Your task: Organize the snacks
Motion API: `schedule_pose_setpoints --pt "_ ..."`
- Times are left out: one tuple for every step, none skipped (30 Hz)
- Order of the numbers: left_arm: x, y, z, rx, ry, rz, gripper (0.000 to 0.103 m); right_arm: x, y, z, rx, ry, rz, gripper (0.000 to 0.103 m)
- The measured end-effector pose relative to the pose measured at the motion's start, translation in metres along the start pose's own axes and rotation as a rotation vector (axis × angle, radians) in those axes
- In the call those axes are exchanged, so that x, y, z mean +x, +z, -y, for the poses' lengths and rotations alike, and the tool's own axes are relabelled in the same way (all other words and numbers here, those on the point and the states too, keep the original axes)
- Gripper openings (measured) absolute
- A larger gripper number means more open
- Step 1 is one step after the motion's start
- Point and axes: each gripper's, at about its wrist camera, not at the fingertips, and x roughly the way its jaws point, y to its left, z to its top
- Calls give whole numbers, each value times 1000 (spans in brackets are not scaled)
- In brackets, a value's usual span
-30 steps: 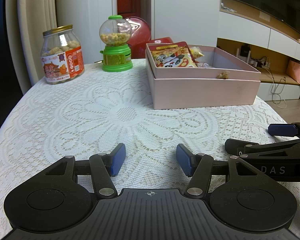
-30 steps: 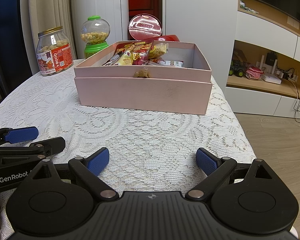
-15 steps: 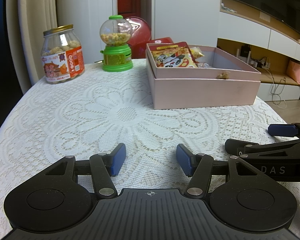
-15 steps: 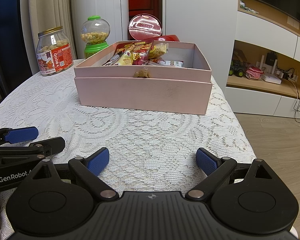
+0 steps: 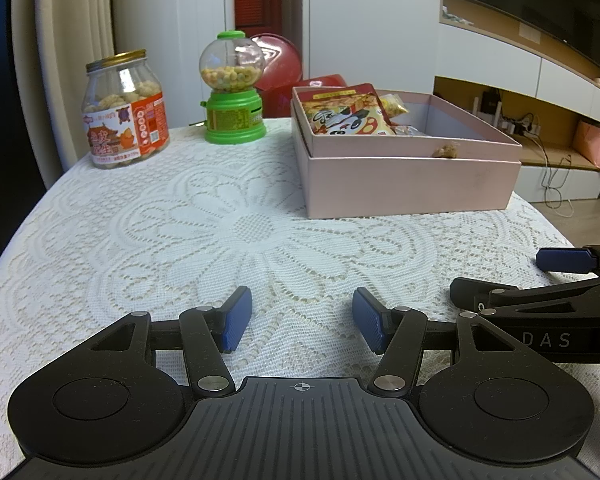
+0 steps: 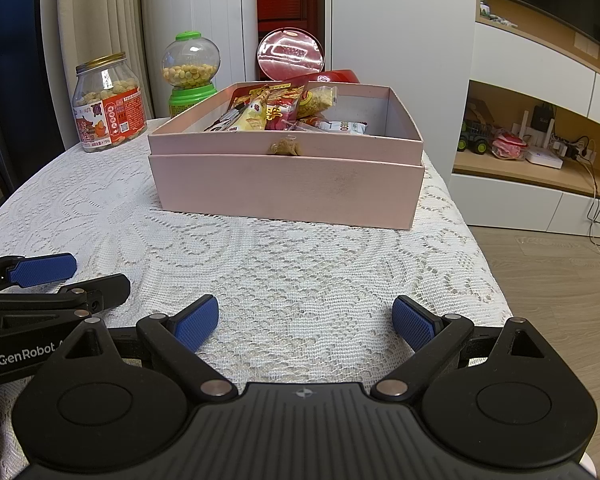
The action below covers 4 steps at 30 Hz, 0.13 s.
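Both the left gripper [image 5: 302, 320] and right gripper [image 6: 305, 322] hover spread and empty over the bench [image 5: 140, 220], seemingly poised to reach the pink box [image 6: 284, 184] of snacks

- Both wrist views are evenly lit by soft, warm indoor light; the source itself is out of frame
- The lace tablecloth [image 5: 236, 216] reads bright without blowing out; the pink box [image 6: 284, 184] casts only a faint, short shadow on the cloth at its base
- Glare is small and local — a highlight on the glass jar [image 5: 126, 80], a sheen on the round red lid [image 6: 291, 54], reflections on the candy dispenser [image 6: 190, 56] dome
- The left edges fall into deep, dark shadow
- Fisheye bending is strong — cabinet lines and the table edge curve toward the borders
- Focus is sharp throughout; no motion blur
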Motion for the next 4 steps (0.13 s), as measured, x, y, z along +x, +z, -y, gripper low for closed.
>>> schedule_pose_setpoints --pt "0 0 0 0 0 0 63 0 0 0 0 0 0 94" --pt "0 0 1 2 0 0 63 0 0 0 0 0 0 94" --pt "0 0 0 2 1 1 63 0 0 0 0 0 0 94" --pt "0 0 0 2 1 1 63 0 0 0 0 0 0 94"
